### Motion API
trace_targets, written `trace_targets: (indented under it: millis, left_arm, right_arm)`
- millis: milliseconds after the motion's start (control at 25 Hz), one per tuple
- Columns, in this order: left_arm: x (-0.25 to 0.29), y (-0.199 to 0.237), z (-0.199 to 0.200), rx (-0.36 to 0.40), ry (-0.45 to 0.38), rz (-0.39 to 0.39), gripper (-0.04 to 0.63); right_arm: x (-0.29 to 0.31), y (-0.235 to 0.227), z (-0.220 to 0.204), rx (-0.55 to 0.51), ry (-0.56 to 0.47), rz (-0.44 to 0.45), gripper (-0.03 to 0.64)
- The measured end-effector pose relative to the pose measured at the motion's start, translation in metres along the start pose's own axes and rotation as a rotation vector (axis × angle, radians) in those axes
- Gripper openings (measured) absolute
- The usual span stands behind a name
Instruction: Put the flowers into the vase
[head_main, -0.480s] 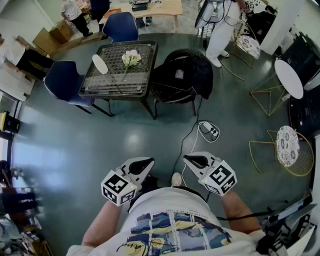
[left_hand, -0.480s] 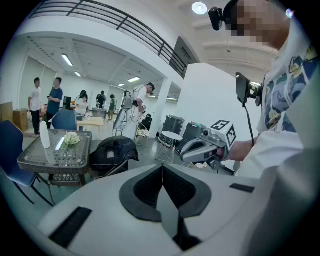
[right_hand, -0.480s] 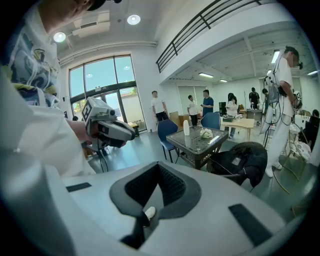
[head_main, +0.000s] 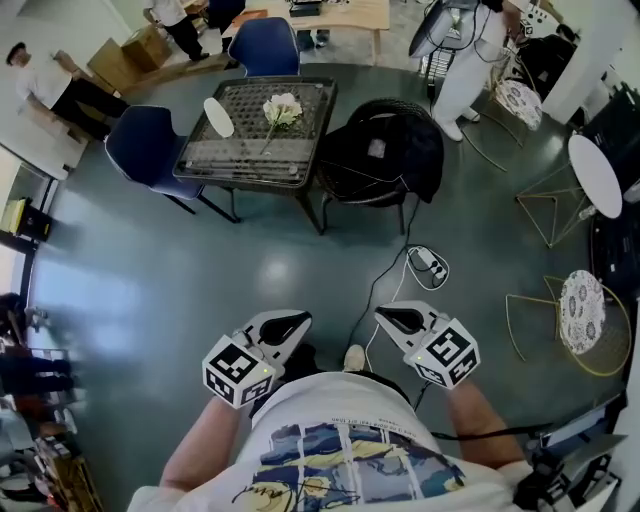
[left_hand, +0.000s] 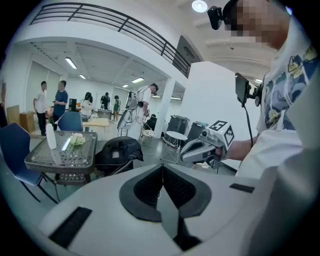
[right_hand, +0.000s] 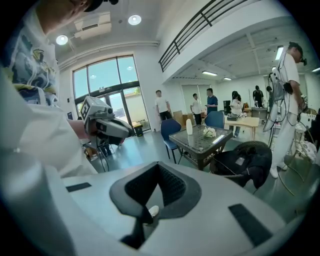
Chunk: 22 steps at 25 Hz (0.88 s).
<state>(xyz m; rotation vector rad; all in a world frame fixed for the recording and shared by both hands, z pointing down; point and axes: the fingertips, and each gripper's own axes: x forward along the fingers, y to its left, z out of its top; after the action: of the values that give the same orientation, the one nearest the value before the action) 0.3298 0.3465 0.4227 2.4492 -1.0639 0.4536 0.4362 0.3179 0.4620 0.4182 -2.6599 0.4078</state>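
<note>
As flowers (head_main: 283, 108) lie far off, vase (head_main: 218, 117) v. small

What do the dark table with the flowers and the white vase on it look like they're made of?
Table: probably a glass top over dark woven lattice, since it glints and a grid shows through; thin dark legs, likely metal. Vase: smooth, plain white, no shine visible; ceramic or plastic, too small to tell.

Downward head view, 2 forward gripper views, common far table (head_main: 250, 140)
</note>
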Motion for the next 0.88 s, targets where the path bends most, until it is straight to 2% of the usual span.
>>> trace_targets:
  millis: [280,600,880]
  left_arm:
    - [-0.006,0.041,-0.003,-0.047,-0.01,0.021,0.011]
    - [-0.01,0.145,0.027,-0.054,-0.06,-0.012,0.011]
    - [-0.04,0.251,0.046,-0.057,-0.077,-0.037,0.011]
  right_arm:
    - [0.044,-0.012,0.011,0.012,0.023,0.047,0.009]
    - [0.119,-0.058,0.056,0.049,0.065,-0.034,0.014]
    - [0.229,-0.09,0.108,0.07,0.126,-0.037,0.126]
